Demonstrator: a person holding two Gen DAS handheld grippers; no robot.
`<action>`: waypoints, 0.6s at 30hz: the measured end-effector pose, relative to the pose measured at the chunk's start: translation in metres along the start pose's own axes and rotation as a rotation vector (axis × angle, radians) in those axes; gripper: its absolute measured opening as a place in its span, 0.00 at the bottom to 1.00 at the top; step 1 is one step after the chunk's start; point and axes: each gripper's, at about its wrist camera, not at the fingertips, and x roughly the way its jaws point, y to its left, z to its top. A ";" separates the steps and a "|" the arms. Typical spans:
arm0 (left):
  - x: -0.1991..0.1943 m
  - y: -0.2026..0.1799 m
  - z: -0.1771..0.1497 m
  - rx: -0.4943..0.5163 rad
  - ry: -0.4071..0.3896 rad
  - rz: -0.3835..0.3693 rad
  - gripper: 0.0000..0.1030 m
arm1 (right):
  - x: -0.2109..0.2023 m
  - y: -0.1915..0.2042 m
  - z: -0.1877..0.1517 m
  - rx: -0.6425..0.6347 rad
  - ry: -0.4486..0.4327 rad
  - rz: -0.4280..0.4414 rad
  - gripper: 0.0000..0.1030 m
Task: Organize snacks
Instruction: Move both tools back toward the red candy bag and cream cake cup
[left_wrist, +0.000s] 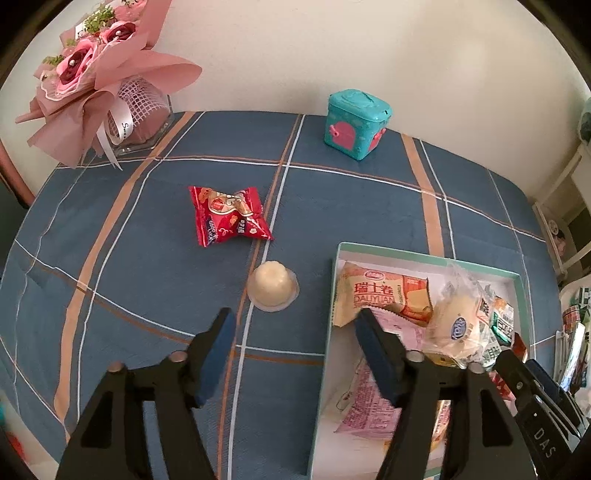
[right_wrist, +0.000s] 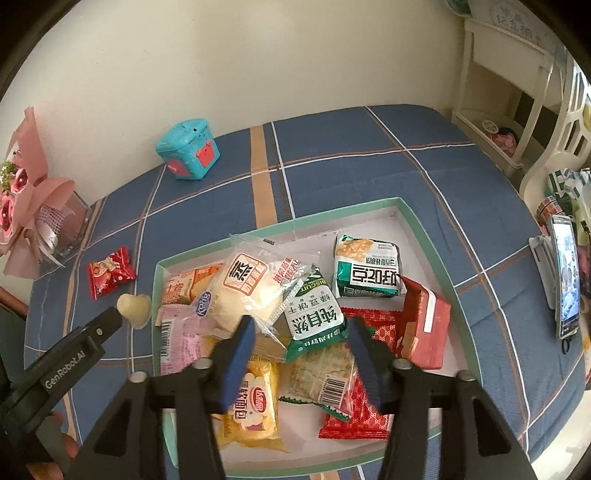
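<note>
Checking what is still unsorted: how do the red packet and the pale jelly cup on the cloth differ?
The red packet is a flat, printed, crinkled wrapper; the jelly cup is a smooth, pale dome without print. The packet lies farther from the box; the cup sits nearer it. Both rest on the cloth, outside the box.

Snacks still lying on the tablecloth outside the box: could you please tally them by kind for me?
red snack packet: 1
pale jelly cup: 1
Total: 2
</note>
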 end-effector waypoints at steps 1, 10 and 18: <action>0.000 0.000 0.000 0.003 0.000 0.012 0.77 | 0.001 0.001 0.000 -0.001 0.003 0.002 0.61; 0.002 0.011 0.000 0.007 -0.024 0.073 0.89 | 0.004 0.008 -0.001 -0.025 0.002 -0.008 0.81; 0.002 0.029 0.003 -0.054 -0.041 0.066 0.95 | 0.006 0.017 -0.003 -0.055 0.002 -0.015 0.96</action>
